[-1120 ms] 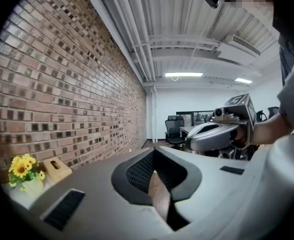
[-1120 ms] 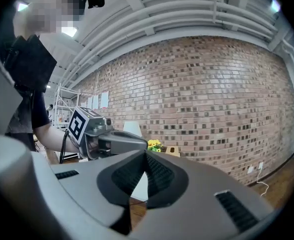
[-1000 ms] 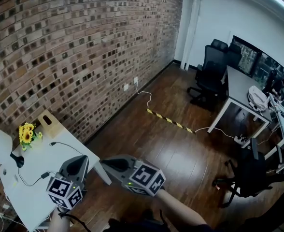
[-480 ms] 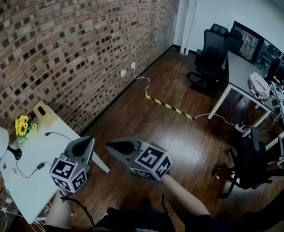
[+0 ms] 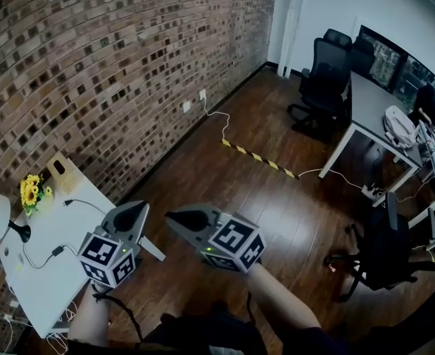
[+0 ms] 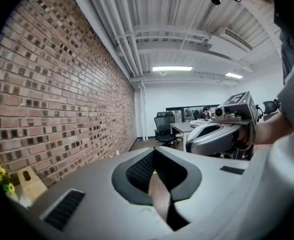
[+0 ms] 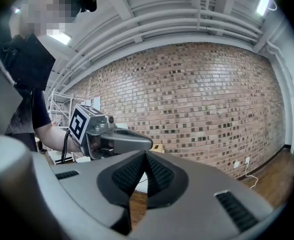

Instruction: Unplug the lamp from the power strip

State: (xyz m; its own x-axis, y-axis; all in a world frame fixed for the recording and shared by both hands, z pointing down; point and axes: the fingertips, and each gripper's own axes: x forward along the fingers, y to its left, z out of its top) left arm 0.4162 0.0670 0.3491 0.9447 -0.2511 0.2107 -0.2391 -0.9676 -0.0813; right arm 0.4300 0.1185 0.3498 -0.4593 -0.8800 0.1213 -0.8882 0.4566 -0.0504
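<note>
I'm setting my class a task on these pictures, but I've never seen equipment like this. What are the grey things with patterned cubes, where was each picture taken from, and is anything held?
No robot here: a person holds a grey hand-held claw in each hand, the left claw and the right claw. The patterned cubes are part of them. The wide picture comes from a camera on the person's head, looking down. The other two come from cameras riding on each claw, looking along its jaws. In both, the jaws are together with nothing between them, so nothing is held. At lower left stands a white table. On it are a white-shaded lamp with a black base, a bunch of yellow flowers and a black cable. Neither claw touches them.
</note>
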